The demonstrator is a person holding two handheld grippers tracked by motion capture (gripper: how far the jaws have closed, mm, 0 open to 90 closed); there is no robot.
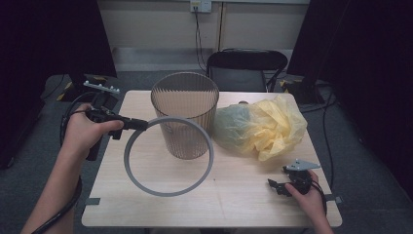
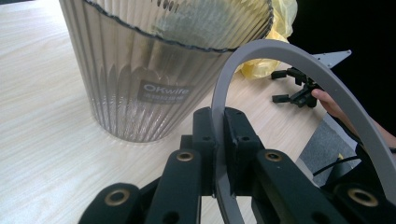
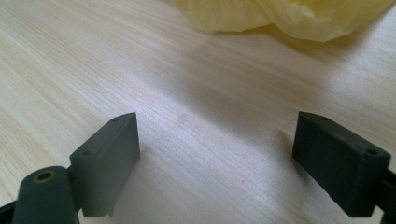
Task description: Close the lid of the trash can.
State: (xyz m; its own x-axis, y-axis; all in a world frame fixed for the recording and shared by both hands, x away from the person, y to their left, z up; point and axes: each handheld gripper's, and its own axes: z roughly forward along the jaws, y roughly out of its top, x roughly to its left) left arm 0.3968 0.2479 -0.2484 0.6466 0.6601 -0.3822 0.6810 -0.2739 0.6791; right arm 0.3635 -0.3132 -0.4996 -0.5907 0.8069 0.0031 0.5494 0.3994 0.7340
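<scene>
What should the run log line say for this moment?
left hand-held gripper: shut on grey ring | ring: lifted beside bin | right hand-held gripper: open above table | yellow bag: on table

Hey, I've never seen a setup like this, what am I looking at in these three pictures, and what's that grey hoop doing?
A person works at a wooden table with a hand-held two-jaw tool in each hand. One camera looks down from above; one rides on each tool. The left gripper is shut on a grey ring, holding it beside a ribbed clear bin. A crumpled yellow bag lies to the bin's right. The right gripper rests open near the table's right edge, holding nothing.
</scene>
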